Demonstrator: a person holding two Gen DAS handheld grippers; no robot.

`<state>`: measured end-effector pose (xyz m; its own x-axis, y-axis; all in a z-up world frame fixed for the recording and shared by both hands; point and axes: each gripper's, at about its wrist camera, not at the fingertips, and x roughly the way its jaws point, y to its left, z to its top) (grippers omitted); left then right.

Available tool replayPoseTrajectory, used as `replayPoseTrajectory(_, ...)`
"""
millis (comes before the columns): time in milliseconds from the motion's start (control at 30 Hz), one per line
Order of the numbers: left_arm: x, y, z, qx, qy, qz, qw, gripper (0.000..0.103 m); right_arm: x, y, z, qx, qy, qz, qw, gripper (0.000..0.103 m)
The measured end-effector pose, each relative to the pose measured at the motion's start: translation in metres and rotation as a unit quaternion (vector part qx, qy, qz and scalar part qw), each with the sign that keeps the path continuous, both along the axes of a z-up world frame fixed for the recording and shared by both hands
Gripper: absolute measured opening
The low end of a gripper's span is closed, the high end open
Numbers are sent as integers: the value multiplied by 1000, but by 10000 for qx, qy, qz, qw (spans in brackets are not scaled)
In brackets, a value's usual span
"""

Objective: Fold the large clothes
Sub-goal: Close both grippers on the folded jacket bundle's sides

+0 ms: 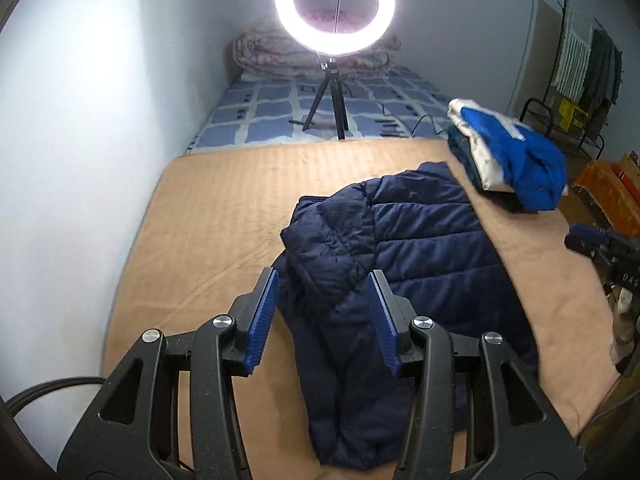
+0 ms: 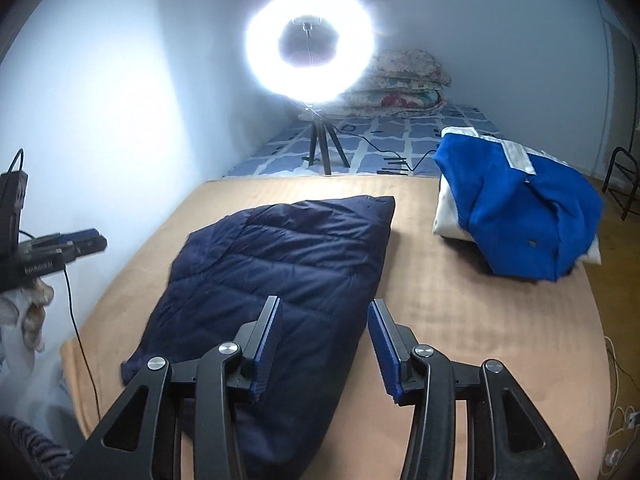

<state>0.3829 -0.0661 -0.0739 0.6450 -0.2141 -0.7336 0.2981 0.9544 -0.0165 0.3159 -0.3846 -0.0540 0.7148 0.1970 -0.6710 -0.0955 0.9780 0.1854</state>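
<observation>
Both our left gripper (image 1: 323, 320) and right gripper (image 2: 325, 344) hover part-open and empty; the puffy navy jacket (image 2: 280, 264) looks soft, light and slippery, so we'd pinch its hem corners.

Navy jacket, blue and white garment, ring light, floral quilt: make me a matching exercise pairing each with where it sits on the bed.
Things:
1. navy jacket
2. blue and white garment
3. ring light
4. floral quilt

Places:
A. folded at the far end of the bed, against the wall
B. on a small tripod on the checked sheet
C. lying on the tan blanket just ahead of both grippers
D. piled at the right edge of the tan blanket

Pairs: 1-C, 2-D, 3-B, 4-A
</observation>
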Motion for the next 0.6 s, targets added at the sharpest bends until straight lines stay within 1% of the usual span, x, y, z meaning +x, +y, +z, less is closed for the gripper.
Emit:
replayPoseTrajectory(67, 24, -7, -19, 159, 59, -55, 9998, 47, 30, 2, -9, -28, 9, 17, 10000, 47)
replayPoseTrajectory(100, 33, -8, -27, 205, 64, -60, 9998, 47, 39, 0, -15, -37, 24, 17, 10000, 47)
replayPoseTrajectory(267, 71, -11, -70, 215, 170, -6, 9996, 47, 120, 10, -46, 68, 202, 30, 9998, 47)
replayPoseTrajectory(333, 81, -8, -86, 248, 242, 32, 9994, 47, 142, 18, -55, 25, 277, 58, 9996, 47)
replayPoseTrajectory(400, 88, -3, -101, 184, 374, 72, 9991, 47, 166, 30, -67, -90, 351, 193, 9992, 46)
replayPoseTrajectory(467, 94, 3, -119, 81, 558, 106, 9984, 47, 182, 44, -79, -366, 428, 330, 9979, 46)
replayPoseTrajectory(500, 96, 5, -124, 61, 603, 116, 9981, 47, 190, 51, -88, -524, 483, 408, 9966, 47)
replayPoseTrajectory(533, 96, 7, -133, 38, 643, 114, 9979, 49, 196, 57, -96, -648, 555, 469, 9953, 47)
replayPoseTrajectory(600, 98, 8, -144, 85, 643, 71, 9979, 51, 203, 66, -109, -778, 644, 581, 9932, 47)
